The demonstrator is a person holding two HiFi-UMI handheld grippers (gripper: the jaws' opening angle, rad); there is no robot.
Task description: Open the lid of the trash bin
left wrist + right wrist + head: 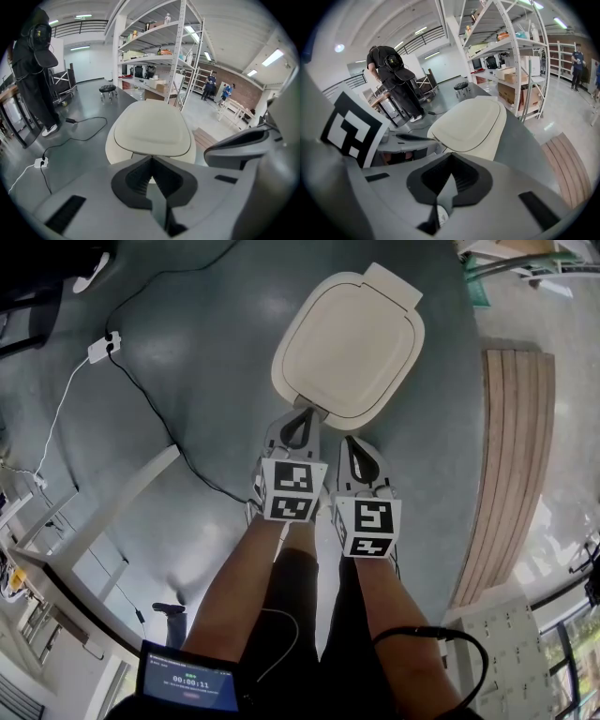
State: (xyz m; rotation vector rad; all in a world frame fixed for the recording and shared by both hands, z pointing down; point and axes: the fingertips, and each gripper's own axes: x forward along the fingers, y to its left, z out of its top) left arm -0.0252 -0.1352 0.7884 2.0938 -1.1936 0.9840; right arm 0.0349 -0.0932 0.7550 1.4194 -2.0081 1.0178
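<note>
The trash bin [349, 343] stands on the grey floor in front of me, its cream lid down and flat. In the head view my left gripper [306, 412] is shut, its tip at the near edge of the lid. My right gripper [350, 441] is also shut and sits just to the right, a little short of the bin. The left gripper view has the lid [152, 129] filling the middle, directly beyond the closed left gripper [151, 160]. From the right gripper view the lid [471, 123] lies ahead and slightly right of the closed right gripper [450, 157]. Neither holds anything.
A black cable and a white power strip [101, 346] lie on the floor to the left. A slatted wooden bench [511, 465] runs along the right. Metal shelving [161, 51] and a stool [108, 89] stand behind the bin, and a person in black [35, 70] is at the far left.
</note>
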